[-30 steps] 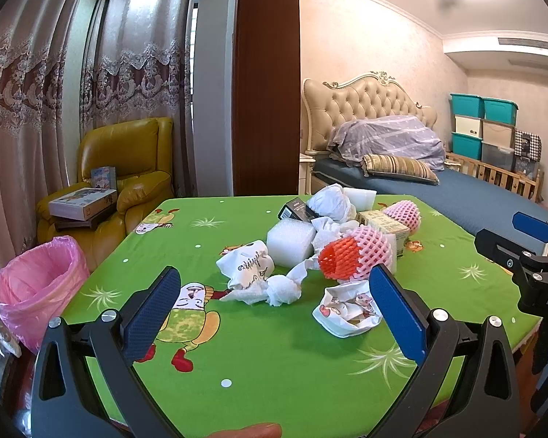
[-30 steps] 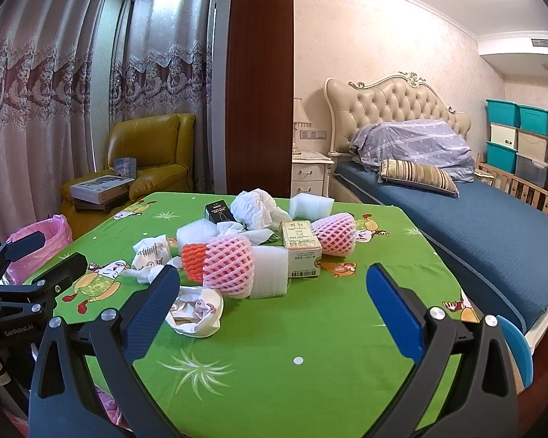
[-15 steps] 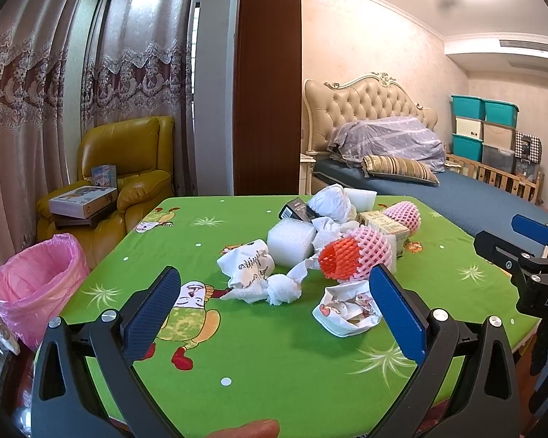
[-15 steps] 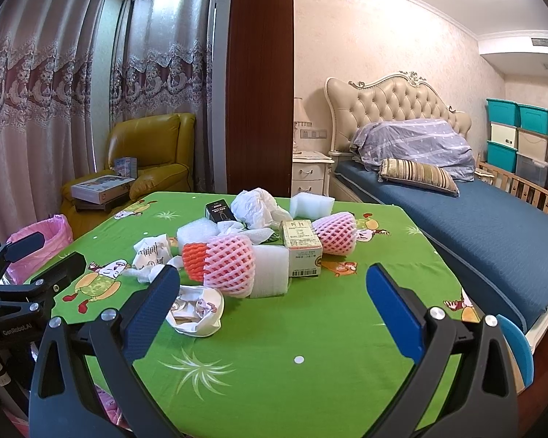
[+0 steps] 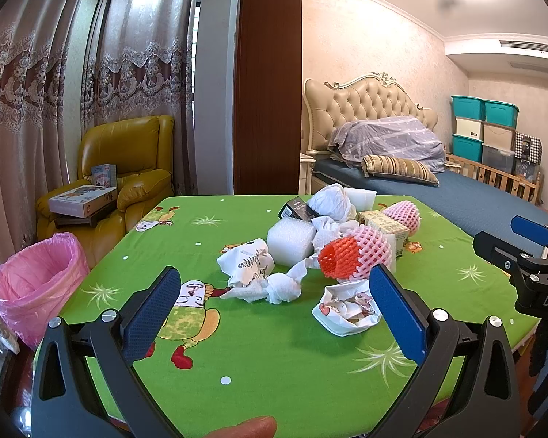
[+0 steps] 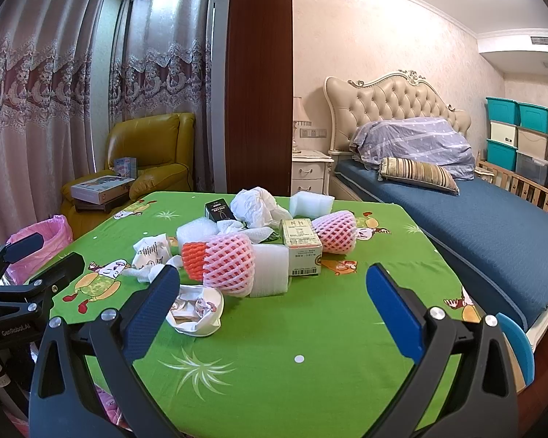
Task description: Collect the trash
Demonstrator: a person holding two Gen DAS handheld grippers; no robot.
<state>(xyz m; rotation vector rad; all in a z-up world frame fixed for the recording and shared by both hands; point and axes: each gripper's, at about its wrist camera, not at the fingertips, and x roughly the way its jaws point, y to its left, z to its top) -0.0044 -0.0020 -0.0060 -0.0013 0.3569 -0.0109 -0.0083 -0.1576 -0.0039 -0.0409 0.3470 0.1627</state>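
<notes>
A pile of trash lies mid-table on the green cloth (image 5: pixel 274 346): crumpled tissue (image 5: pixel 281 288), a printed paper wad (image 5: pixel 246 262), a crumpled wrapper (image 5: pixel 347 308), a pink-orange foam net (image 5: pixel 354 252), a second pink net (image 5: pixel 403 215), white foam blocks (image 5: pixel 290 242), a small carton (image 6: pixel 301 250) and a black box (image 6: pixel 217 211). A pink-lined bin (image 5: pixel 36 284) stands left of the table. My left gripper (image 5: pixel 274 310) is open and empty, near the front edge. My right gripper (image 6: pixel 270 306) is open and empty, short of the pile.
A yellow armchair (image 5: pixel 128 179) with boxes stands behind the bin. A wooden pillar (image 5: pixel 266 91) rises behind the table. A bed (image 6: pixel 475 219) lies to the right, with storage bins (image 6: pixel 518 135) beyond. The right gripper shows in the left wrist view (image 5: pixel 522 252).
</notes>
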